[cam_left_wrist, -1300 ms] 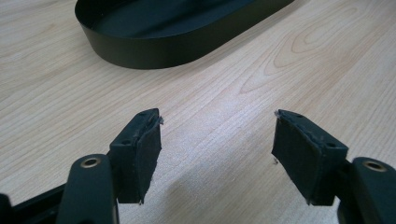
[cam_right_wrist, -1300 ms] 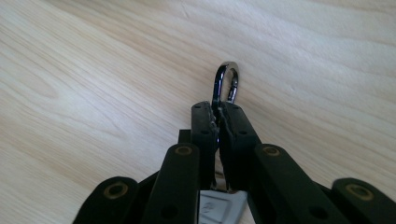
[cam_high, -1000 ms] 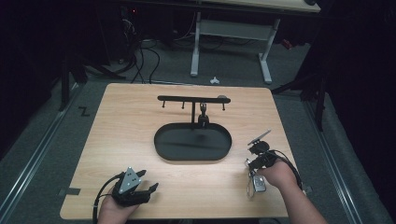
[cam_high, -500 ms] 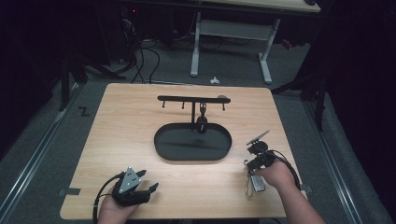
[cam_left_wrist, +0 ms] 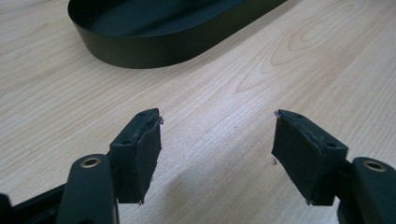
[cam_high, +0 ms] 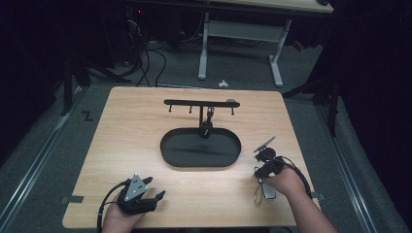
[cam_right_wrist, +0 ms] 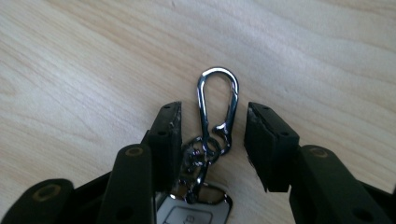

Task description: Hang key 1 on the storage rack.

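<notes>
A silver carabiner (cam_right_wrist: 217, 70) lies flat on the wooden table, linked by small rings to a key fob (cam_right_wrist: 187, 212). My right gripper (cam_right_wrist: 212, 116) is open, one jaw on each side of the carabiner and neither pad touching it. In the high view that gripper (cam_high: 261, 175) stands over the key fob (cam_high: 267, 192) near the table's front right. My left gripper (cam_high: 154, 188) rests at the front left, open, with bare wood between its jaws (cam_left_wrist: 217, 123). A black oval tray (cam_high: 167, 150) sits mid-table under a black hook rack (cam_high: 200, 103), where a small dark item (cam_high: 208, 127) hangs.
The tray's wall (cam_left_wrist: 140, 51) lies a short way ahead of the left gripper. Beyond the table's far edge are desk legs (cam_high: 202, 53) and cables (cam_high: 145, 58) on the floor. Bare wood surrounds both grippers.
</notes>
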`<action>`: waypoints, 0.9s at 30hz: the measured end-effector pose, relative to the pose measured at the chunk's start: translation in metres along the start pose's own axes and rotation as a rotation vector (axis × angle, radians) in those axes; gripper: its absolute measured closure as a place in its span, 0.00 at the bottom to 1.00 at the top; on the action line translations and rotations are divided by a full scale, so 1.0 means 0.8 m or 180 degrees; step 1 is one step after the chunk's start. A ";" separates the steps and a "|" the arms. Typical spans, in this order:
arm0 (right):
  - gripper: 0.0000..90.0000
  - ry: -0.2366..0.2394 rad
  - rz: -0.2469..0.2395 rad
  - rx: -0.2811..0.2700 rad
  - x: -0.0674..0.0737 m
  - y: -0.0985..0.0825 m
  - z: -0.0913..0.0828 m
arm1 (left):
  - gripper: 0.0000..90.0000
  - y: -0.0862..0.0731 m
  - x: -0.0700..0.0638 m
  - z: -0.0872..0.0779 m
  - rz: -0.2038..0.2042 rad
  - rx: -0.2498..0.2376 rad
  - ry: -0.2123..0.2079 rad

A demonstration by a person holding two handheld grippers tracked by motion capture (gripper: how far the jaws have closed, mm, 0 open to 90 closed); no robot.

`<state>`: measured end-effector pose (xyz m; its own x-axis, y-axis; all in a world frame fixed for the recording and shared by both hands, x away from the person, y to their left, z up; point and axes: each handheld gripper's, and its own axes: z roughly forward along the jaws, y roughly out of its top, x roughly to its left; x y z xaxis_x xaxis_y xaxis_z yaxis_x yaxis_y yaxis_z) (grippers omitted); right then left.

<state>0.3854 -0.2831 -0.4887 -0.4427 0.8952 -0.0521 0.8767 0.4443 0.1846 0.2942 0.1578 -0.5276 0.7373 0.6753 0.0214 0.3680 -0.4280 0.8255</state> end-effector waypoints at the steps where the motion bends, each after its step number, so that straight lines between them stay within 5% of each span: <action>1: 0.70 0.0042 -0.0004 -0.0005 -0.001 0.000 0.000 | 0.37 0.000 0.000 0.000 -0.0002 -0.0002 0.0000; 3: 0.79 0.0119 -0.0035 -0.0011 0.000 0.000 0.000 | 0.37 0.000 0.000 0.000 -0.0004 -0.0006 -0.0003; 11: 0.86 0.0133 -0.0022 -0.0021 0.005 0.003 -0.004 | 0.37 0.000 0.000 0.000 0.0002 -0.0011 -0.0008; 12: 0.94 0.0133 -0.0004 -0.0112 0.004 0.003 -0.008 | 0.37 0.000 0.000 0.000 0.0000 -0.0009 -0.0008; 16: 0.94 0.0112 0.0075 -0.0070 -0.001 0.003 -0.010 | 0.37 0.000 0.000 0.000 -0.0003 -0.0003 -0.0008; 22: 0.95 0.0317 0.0287 -0.0174 -0.016 -0.006 -0.010 | 0.37 0.000 0.000 0.000 0.0006 0.0010 -0.0016; 27: 0.95 0.0282 0.0239 -0.0271 -0.016 -0.011 -0.015 | 0.37 0.000 0.000 0.002 0.0006 0.0019 -0.0021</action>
<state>0.3816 -0.2990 -0.4780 -0.3946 0.9174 0.0512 0.8904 0.3681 0.2676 0.2949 0.1571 -0.5284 0.7417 0.6704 0.0191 0.3701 -0.4328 0.8220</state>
